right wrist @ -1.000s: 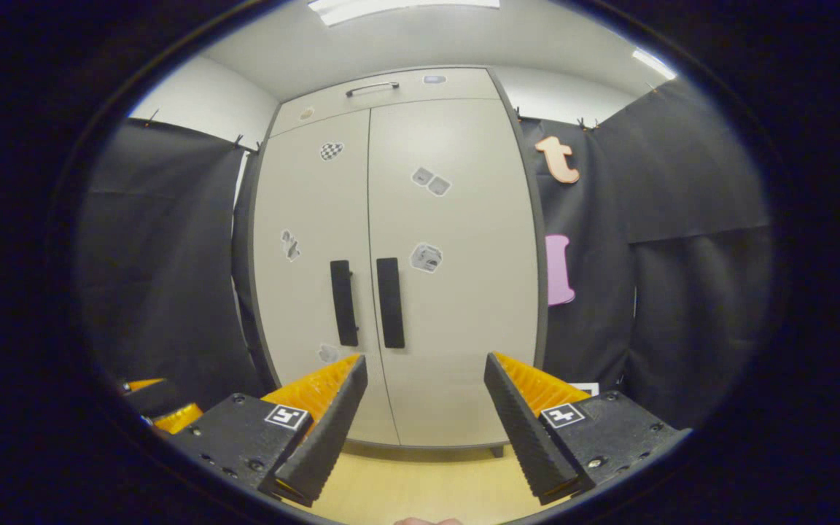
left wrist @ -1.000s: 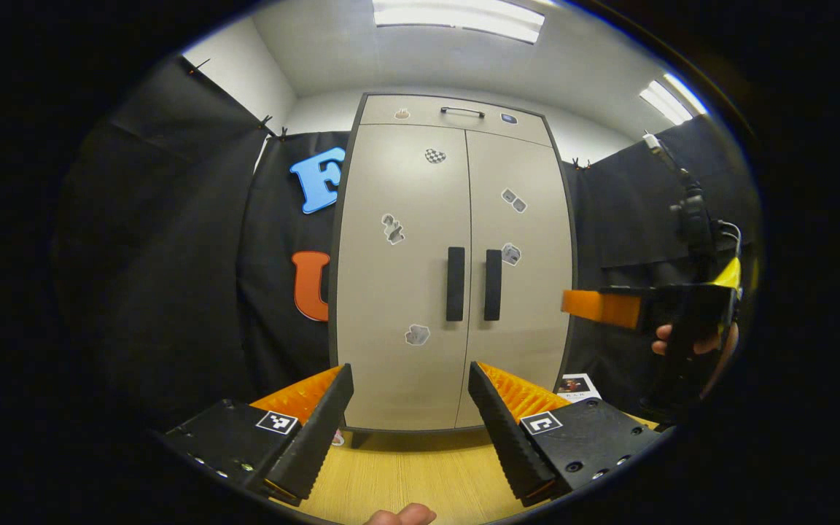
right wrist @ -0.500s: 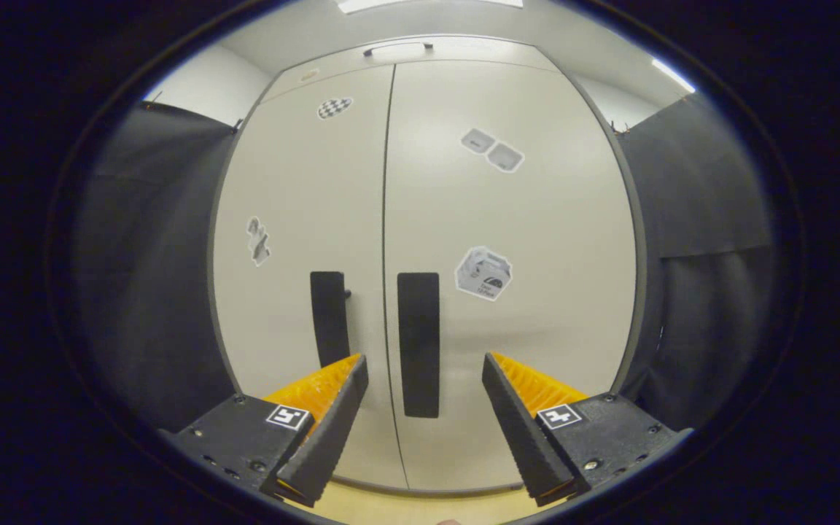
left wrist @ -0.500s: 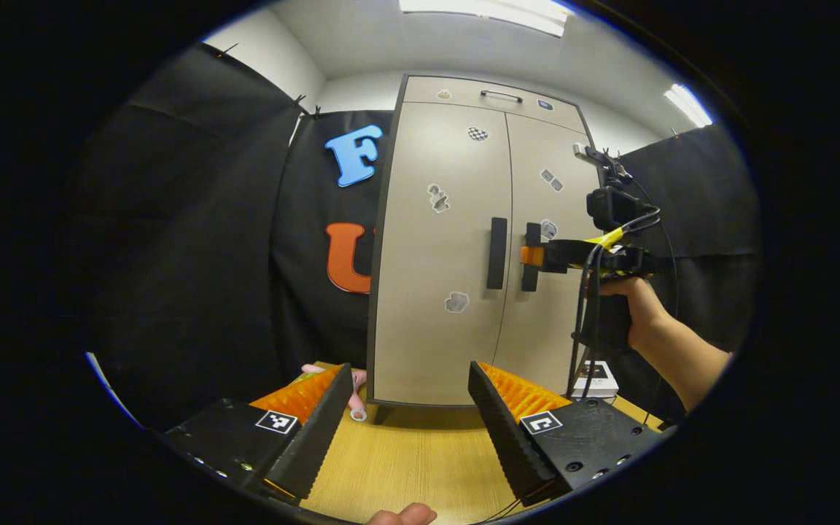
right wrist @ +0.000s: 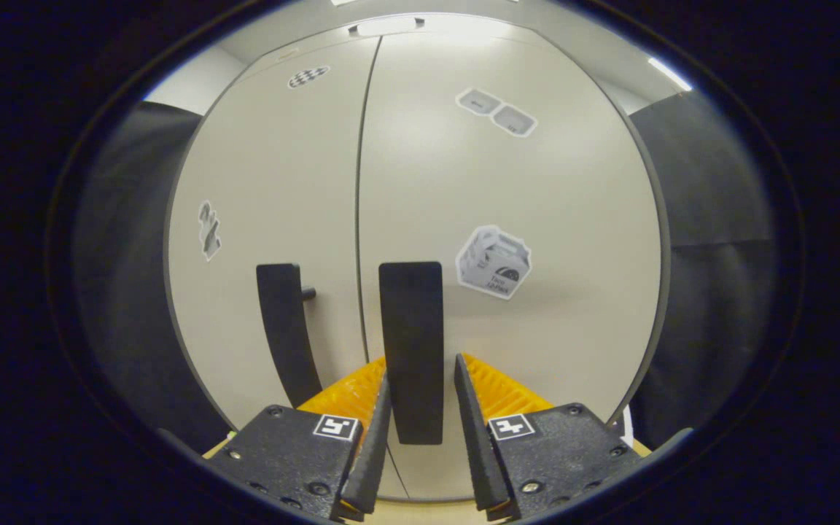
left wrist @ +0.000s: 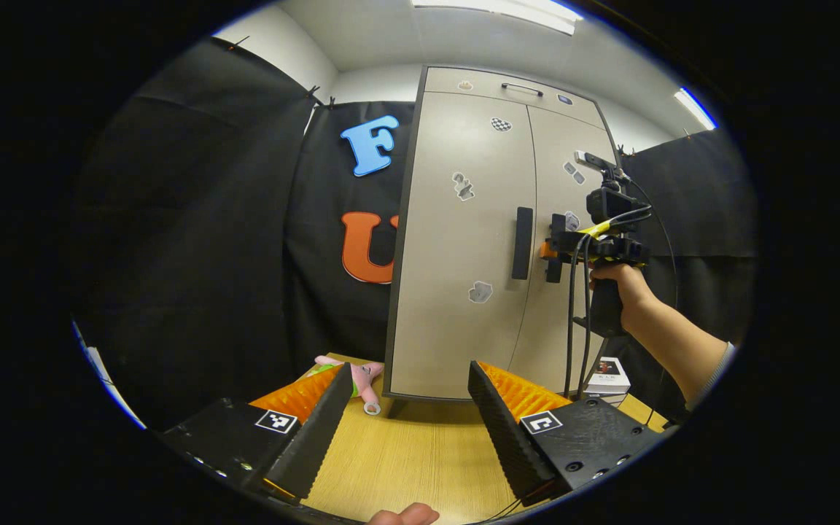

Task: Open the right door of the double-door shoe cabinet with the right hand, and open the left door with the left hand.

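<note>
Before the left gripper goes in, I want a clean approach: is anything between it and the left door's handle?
Nothing visible blocks it. The left gripper is open over bare tabletop, and the left handle is exposed; the right gripper sits at the neighbouring right handle.

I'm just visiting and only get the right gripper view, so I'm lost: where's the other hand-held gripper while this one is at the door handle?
Observer: The left hand-held gripper hangs back over the wooden table, jaws open, well short of the left door.
Operator: Anything lying near the cabinet?
Observer: A pink plush toy lies at its foot on the left-door side.
Operator: And the other side?
Observer: A small box sits on the table there.
</note>
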